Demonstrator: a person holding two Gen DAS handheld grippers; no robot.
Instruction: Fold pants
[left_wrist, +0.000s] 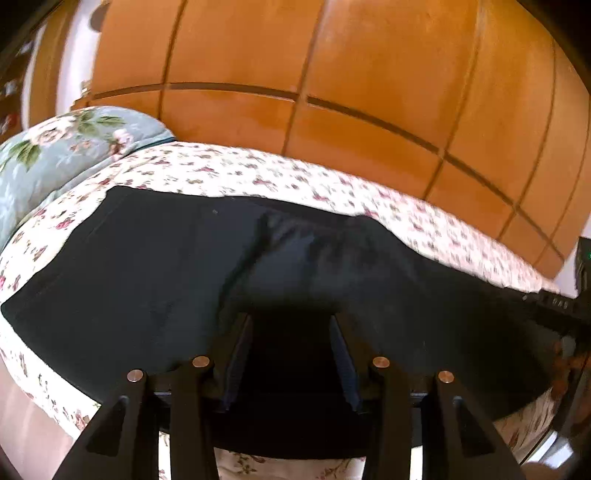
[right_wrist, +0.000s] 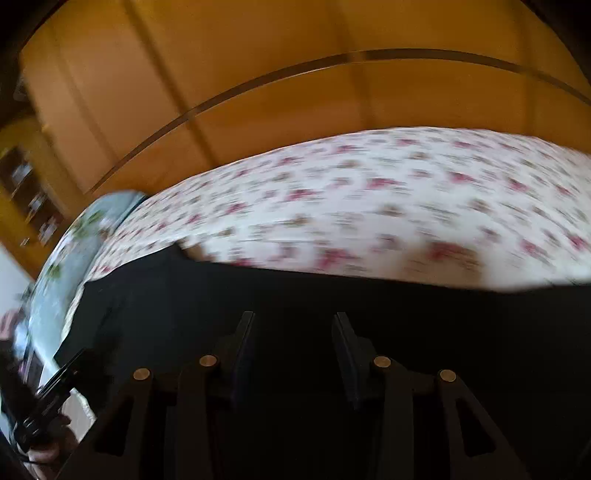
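Observation:
Black pants (left_wrist: 155, 266) lie spread across a bed with a white floral sheet (left_wrist: 258, 173). In the left wrist view my left gripper (left_wrist: 291, 321) is open, its fingers just above the near part of the pants, with nothing between them. The fabric rises in a wrinkled hump (left_wrist: 314, 243) ahead of it. In the blurred right wrist view my right gripper (right_wrist: 293, 321) is open over the pants (right_wrist: 443, 332), near their far edge. The right gripper also shows at the right edge of the left wrist view (left_wrist: 561, 302), and the left gripper at the lower left of the right wrist view (right_wrist: 48, 398).
A blue-green floral pillow (left_wrist: 66, 144) lies at the bed's left end, also in the right wrist view (right_wrist: 70, 258). An orange wooden wardrobe (left_wrist: 332, 74) stands behind the bed. Shelves (right_wrist: 29, 192) show at the left.

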